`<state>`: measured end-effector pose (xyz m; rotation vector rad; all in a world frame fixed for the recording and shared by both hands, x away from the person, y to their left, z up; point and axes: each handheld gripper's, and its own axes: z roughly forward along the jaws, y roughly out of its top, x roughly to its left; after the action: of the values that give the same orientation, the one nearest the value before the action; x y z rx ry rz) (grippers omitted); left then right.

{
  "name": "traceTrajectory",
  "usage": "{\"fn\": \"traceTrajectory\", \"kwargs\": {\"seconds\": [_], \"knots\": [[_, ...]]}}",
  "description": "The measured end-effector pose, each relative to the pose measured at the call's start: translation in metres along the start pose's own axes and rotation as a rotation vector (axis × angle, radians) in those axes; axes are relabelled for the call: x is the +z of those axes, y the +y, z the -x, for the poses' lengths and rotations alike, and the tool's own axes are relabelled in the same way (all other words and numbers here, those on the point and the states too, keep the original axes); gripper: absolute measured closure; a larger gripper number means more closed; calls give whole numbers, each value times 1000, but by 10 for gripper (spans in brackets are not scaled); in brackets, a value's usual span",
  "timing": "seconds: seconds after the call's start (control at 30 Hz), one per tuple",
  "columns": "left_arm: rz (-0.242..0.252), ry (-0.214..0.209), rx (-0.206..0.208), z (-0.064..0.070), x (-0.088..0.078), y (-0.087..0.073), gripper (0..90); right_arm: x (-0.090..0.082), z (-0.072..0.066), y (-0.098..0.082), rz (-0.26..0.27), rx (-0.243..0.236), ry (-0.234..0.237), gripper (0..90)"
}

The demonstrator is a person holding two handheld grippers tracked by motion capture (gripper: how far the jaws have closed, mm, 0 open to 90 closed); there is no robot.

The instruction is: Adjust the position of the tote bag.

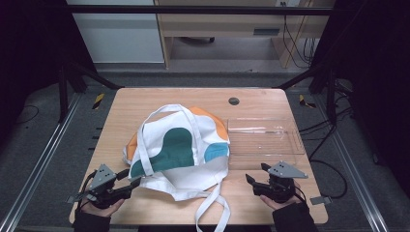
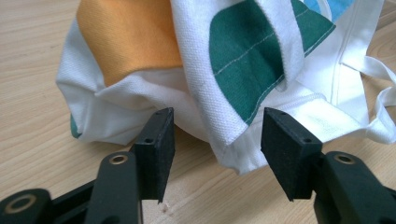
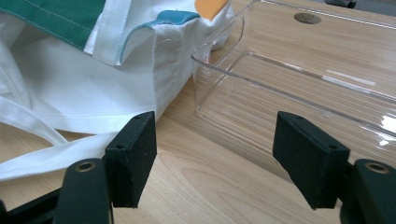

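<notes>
2 grippers are held low over the wooden table (image 1: 145, 104). The left gripper (image 1: 129, 182) is set at the near-left corner of the crumpled tote bag (image 1: 176, 150), jaws apart, a cloth fold between them but not pinched. The right gripper (image 1: 256, 180) is held open and empty, just before the clear tray (image 1: 290, 145).

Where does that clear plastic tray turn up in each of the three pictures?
High view: clear tray right of centre, beside the tote bag.
Left gripper view: not in it.
Right gripper view: tray upper right, past the fingers.
Shared landmark: the bag's white edge touching the tray's corner.
</notes>
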<state>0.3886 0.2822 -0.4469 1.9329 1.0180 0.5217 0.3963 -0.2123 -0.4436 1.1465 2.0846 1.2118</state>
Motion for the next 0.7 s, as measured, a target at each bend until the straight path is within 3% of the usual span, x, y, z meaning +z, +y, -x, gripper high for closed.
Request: {"fn": "traceTrajectory", "kwargs": {"seconds": [0.5, 0.7], "knots": [[-32, -17, -6, -1, 8, -2, 607, 6, -12, 7, 1, -14, 40, 452], [-26, -21, -24, -3, 9, -3, 697, 10, -19, 12, 9, -16, 74, 563]]}}
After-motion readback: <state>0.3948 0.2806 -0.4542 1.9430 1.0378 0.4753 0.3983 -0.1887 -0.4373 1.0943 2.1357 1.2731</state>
